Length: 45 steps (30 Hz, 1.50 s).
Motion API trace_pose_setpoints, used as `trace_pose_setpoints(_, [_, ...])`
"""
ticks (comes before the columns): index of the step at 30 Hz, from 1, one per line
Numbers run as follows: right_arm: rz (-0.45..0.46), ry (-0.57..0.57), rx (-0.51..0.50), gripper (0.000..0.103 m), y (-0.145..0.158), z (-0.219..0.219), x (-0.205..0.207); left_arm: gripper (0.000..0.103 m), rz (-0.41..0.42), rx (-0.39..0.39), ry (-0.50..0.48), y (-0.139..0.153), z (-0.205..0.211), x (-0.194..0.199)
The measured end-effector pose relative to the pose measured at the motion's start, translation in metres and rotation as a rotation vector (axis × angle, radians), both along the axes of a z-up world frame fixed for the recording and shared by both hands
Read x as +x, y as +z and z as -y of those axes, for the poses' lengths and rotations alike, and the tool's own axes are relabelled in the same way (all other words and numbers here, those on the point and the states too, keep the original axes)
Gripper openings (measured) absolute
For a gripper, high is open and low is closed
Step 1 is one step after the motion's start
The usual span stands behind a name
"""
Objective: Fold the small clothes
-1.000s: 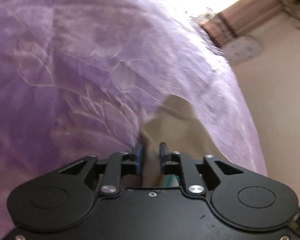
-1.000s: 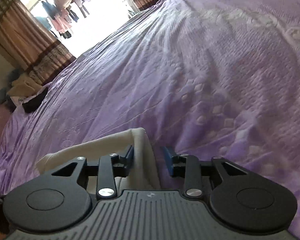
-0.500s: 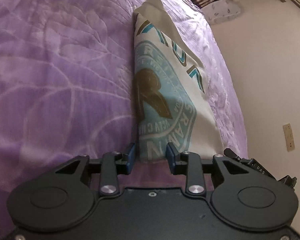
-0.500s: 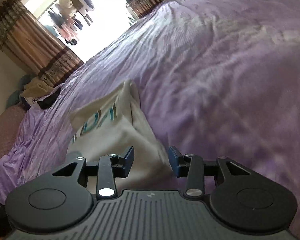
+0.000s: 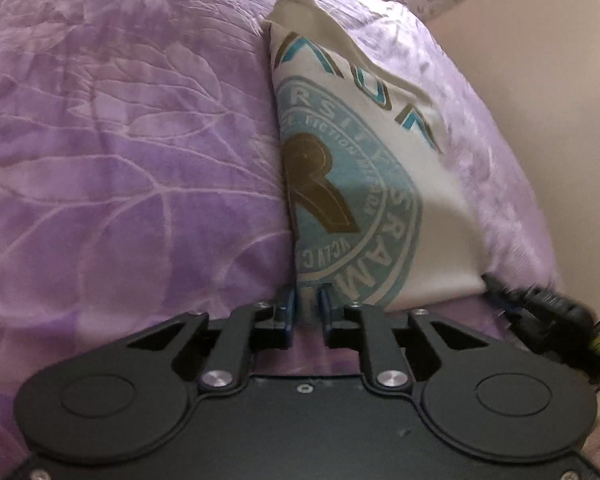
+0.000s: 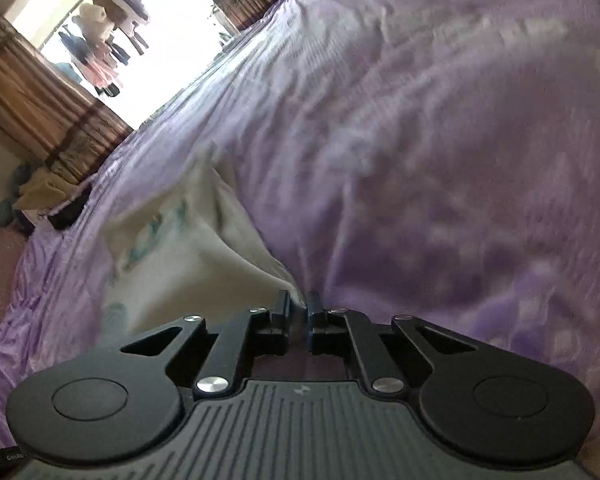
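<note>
- cream cotton T-shirt with teal round print lies flat on purple quilted bedspread, close to bed's edge by beige wall
- left claw pinched on shirt's near hem corner
- right claw clamped on other hem corner
- wide bare bedspread beyond shirt

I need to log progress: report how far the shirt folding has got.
Done: the shirt lies on the bedspread, already narrowed, print up. In hand: the left gripper and right gripper each pinch a near corner. Left: the crosswise fold; the far end lies unfolded.
</note>
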State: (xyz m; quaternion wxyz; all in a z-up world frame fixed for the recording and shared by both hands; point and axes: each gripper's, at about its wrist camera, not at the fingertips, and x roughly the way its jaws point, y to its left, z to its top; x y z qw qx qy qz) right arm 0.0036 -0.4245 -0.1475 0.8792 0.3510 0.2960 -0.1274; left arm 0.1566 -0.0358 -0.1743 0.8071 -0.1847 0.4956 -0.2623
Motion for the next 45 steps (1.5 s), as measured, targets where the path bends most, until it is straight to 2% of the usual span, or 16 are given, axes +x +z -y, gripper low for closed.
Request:
trace_pose_setpoints(3, [0.016, -0.016, 0.001, 0.020, 0.000, -0.001, -0.005, 0.021, -0.017, -0.008, 0.036, 0.013, -0.007, -0.001])
trace_pose_setpoints(5, [0.000, -0.040, -0.036, 0.029, 0.012, -0.004, -0.008, 0.022, 0.052, 0.007, 0.056, 0.034, -0.008, -0.007])
trace_pose_setpoints(7, [0.025, -0.051, -0.143, 0.032, 0.034, -0.015, -0.013, 0.026, 0.111, -0.028, 0.035, 0.052, -0.005, -0.011])
trace_pose_setpoints(9, [0.097, -0.003, -0.218, 0.033, 0.054, -0.029, -0.016, 0.028, 0.140, -0.062, -0.001, 0.062, 0.005, -0.011])
trace_pose_setpoints(12, [0.150, 0.128, -0.217, 0.033, 0.066, -0.047, -0.005, 0.029, 0.173, -0.040, -0.062, 0.062, 0.028, -0.011])
trace_pose_setpoints(15, [0.134, 0.203, -0.233, 0.033, 0.059, -0.062, 0.009, 0.029, 0.136, 0.011, -0.094, 0.043, 0.047, -0.005])
trace_pose_setpoints(19, [0.038, 0.197, -0.227, 0.033, 0.032, -0.064, 0.023, 0.033, 0.109, 0.061, -0.116, 0.012, 0.054, 0.001])
trace_pose_setpoints(20, [0.006, 0.188, -0.218, 0.030, 0.023, -0.060, 0.026, 0.033, 0.104, 0.059, -0.118, 0.012, 0.053, 0.002])
trace_pose_setpoints(22, [0.021, 0.193, -0.200, 0.029, 0.011, -0.056, 0.021, 0.033, 0.080, 0.045, -0.117, 0.020, 0.051, 0.005])
trace_pose_setpoints(26, [0.024, 0.205, -0.180, 0.032, 0.023, -0.054, 0.018, 0.036, 0.111, 0.018, -0.093, 0.041, 0.036, 0.017])
trace_pose_setpoints(28, [0.053, 0.189, -0.182, 0.036, 0.033, -0.049, 0.023, 0.037, 0.137, 0.039, -0.023, 0.043, 0.027, 0.033])
trace_pose_setpoints(30, [0.088, 0.174, -0.183, 0.041, 0.042, -0.042, 0.036, 0.037, 0.092, 0.055, 0.050, 0.034, 0.018, 0.052])
trace_pose_setpoints(32, [0.106, 0.182, -0.169, 0.041, 0.045, -0.038, 0.054, 0.038, 0.040, 0.020, 0.093, 0.020, 0.011, 0.069])
trace_pose_setpoints(37, [0.109, 0.216, -0.203, 0.042, 0.045, -0.035, 0.103, 0.038, 0.013, -0.064, 0.176, 0.007, 0.006, 0.115])
trace_pose_setpoints(39, [0.113, 0.202, -0.219, 0.048, 0.046, -0.028, 0.128, 0.039, 0.001, -0.100, 0.202, 0.002, 0.007, 0.138])
trace_pose_setpoints(45, [0.086, 0.179, -0.171, 0.048, 0.036, 0.000, 0.196, 0.042, 0.004, -0.132, 0.202, -0.004, 0.021, 0.206])
